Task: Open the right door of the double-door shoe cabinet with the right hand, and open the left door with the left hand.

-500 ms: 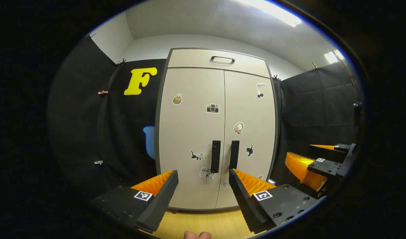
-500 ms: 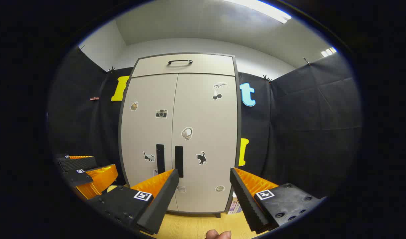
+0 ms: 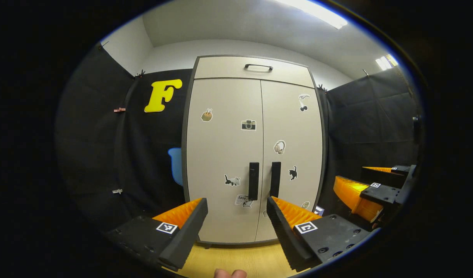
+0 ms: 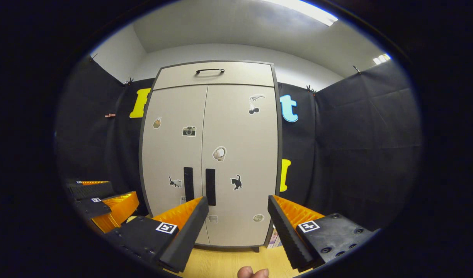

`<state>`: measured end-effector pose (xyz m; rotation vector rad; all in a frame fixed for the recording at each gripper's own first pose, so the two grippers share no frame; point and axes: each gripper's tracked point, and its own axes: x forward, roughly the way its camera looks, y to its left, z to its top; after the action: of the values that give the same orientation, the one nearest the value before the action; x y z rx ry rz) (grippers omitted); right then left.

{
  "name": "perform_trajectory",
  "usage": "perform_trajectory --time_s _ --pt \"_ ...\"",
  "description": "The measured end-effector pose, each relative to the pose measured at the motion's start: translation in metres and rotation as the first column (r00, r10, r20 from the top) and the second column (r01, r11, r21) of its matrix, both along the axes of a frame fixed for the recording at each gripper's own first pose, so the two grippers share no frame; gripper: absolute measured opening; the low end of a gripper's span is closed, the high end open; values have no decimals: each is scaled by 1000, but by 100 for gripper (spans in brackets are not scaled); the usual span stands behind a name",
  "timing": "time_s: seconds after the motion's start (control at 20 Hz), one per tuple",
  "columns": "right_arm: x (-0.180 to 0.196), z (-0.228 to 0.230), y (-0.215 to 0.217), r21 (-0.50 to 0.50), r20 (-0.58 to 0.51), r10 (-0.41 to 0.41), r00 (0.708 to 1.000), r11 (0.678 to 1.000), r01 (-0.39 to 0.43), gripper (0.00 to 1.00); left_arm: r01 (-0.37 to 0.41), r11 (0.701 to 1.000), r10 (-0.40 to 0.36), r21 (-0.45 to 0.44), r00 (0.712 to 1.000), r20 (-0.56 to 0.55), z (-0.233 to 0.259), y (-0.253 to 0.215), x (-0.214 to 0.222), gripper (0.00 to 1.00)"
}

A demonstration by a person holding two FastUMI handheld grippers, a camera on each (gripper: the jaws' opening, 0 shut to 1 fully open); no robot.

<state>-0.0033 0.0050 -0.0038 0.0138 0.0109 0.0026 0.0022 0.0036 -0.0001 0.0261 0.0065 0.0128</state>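
Observation:
A beige double-door shoe cabinet (image 3: 221, 154) (image 4: 244, 154) stands ahead with both doors closed. Two black vertical handles sit side by side at the centre seam: the left door handle (image 3: 253, 180) (image 4: 188, 178) and the right door handle (image 3: 275, 179) (image 4: 210, 181). My left gripper (image 3: 236, 208) is open, well short of the cabinet and aimed near the handles. My right gripper (image 4: 238, 206) is open too, pointing at the right door below the handles. Each gripper appears at the edge of the other's view: the right gripper (image 3: 370, 189), the left gripper (image 4: 101, 199).
A top drawer with a black handle (image 3: 258, 67) sits above the doors. Stickers dot both doors. Black cloth walls flank the cabinet. The wooden floor (image 3: 236, 258) runs up to its base. A small box (image 4: 274, 239) lies by the cabinet's right foot.
Both views have shifted slightly; the cabinet sits a touch higher and closer. Both grippers stay open and the doors stay closed.

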Motion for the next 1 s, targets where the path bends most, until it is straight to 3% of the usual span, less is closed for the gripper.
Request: perform_trajectory --time_s 0.6,1.0 --pt "0 -3 15 32 5 38 999 999 -38 97 -33 999 33 7 999 0 2 11 0 94" --pt "59 -1 37 33 49 76 996 996 -78 98 -57 998 57 1 998 -28 -12 33 2 94"
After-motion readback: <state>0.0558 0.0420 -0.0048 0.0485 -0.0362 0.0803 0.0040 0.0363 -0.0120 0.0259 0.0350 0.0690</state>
